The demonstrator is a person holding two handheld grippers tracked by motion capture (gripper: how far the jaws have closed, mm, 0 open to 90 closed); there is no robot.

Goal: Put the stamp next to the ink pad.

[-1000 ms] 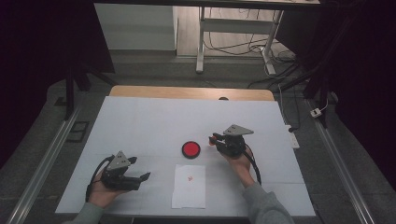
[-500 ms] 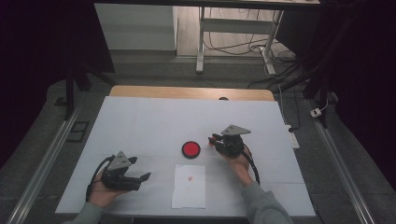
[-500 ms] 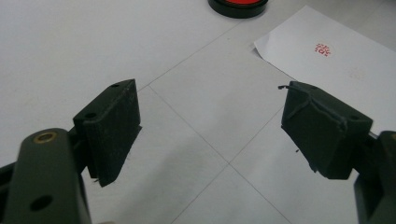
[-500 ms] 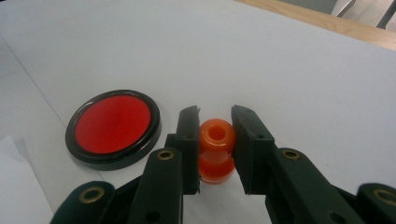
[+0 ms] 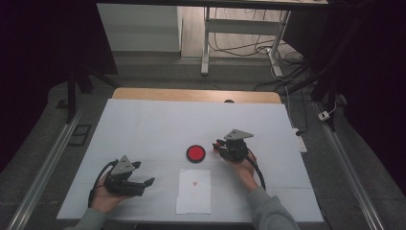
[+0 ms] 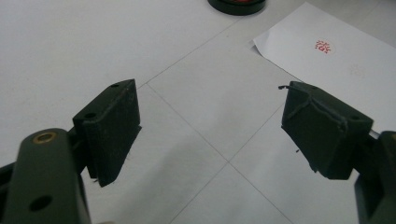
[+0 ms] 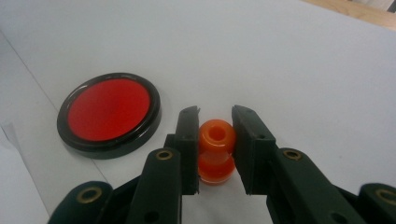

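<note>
Right tongs [image 7: 214, 140] pinching orange stamp [image 7: 215, 151] mid-frame, just right of red ink pad [image 7: 109, 111] on white counter [image 7: 303, 60]. Left tongs [image 6: 210, 126] spread wide, lower left, near stamped paper [image 6: 327, 56].

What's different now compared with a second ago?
Hardly anything. The right gripper's jaws have just been opening a touch, with the orange stamp still between them, beside the red ink pad. Neither hand visibly shifted. The left gripper stayed open and empty, and the paper sheet and the pad kept their places.
</note>
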